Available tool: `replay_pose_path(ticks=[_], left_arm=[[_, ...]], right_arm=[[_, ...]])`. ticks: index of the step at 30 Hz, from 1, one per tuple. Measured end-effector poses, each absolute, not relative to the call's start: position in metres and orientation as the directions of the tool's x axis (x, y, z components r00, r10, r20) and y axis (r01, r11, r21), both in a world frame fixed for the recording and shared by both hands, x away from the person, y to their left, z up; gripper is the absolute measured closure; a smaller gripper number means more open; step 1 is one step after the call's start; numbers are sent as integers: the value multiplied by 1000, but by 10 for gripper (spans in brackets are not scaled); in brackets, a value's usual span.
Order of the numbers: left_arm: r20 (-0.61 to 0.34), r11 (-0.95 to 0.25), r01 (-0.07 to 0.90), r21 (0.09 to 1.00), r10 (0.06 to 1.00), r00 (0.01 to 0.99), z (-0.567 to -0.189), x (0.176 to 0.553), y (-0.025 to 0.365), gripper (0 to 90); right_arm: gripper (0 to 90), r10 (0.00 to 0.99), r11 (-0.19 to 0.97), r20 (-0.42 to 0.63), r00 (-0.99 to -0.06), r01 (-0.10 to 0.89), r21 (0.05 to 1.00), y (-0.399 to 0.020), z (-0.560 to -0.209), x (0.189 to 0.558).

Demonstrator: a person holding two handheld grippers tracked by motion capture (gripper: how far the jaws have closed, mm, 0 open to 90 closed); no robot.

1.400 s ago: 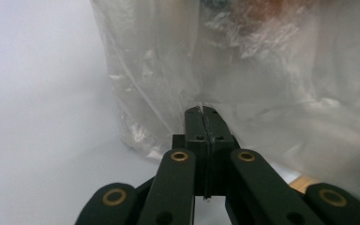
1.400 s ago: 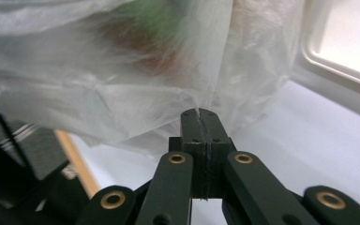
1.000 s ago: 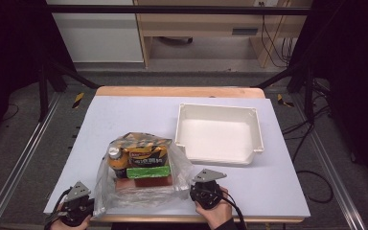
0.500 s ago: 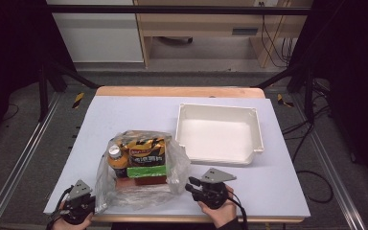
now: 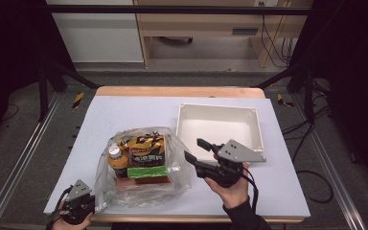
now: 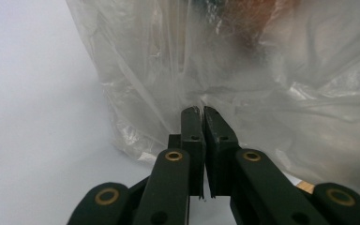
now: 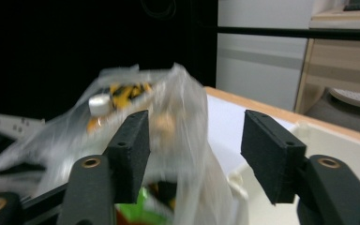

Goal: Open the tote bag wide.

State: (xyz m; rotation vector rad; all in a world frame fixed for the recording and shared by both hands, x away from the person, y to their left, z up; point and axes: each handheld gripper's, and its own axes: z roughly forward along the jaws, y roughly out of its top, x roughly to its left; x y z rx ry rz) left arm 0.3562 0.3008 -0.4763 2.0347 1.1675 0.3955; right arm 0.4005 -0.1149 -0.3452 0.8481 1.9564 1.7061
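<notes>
Now at bottom left the left claw [image 5: 87,207] is pressed together, pinching a corner of the plastic bag [image 5: 143,167], which lies at lower centre of the tabletop [image 5: 124,115]. Right claw [image 5: 195,149] has just been opening, nothing between its jaws; vs. earlier frame it is lifted. Step looks like opening the bag; next probably reach in for snacks [image 5: 141,151], then the white tray [image 5: 219,124] behind.

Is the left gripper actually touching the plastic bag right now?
Touching. In the left gripper view, the left gripper has its fingers closed together on a fold of the plastic bag.
</notes>
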Motion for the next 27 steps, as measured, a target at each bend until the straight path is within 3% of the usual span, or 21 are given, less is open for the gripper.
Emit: replay_pose_path(ticks=[3,7,9,10,14,19,23,27], left_arm=[[-82,-316,597,737,836,543,-475,356,302,850],[-81,-296,569,767,835,544,-471,353,306,777],[-79,-279,548,789,837,541,-468,352,309,689],[-76,-271,534,801,839,539,-466,351,311,590],[-84,-214,475,854,843,531,-454,347,314,345],[-97,-153,412,898,845,525,-432,340,316,182],[-91,-128,359,925,841,534,-409,335,317,132],[-88,-94,318,943,854,513,-382,340,319,138]], right_arm=[[413,665,82,78,-743,176,981,-97,-339,414],[569,657,151,65,-751,215,965,-78,-347,428],[689,647,167,70,-759,231,959,-75,-352,430],[756,642,178,73,-763,242,954,-74,-354,431],[900,644,205,61,-763,248,947,-74,-355,429],[900,646,210,57,-761,249,945,-74,-355,427],[900,651,201,64,-757,253,946,-75,-354,427],[900,653,201,64,-755,254,946,-76,-353,427]])
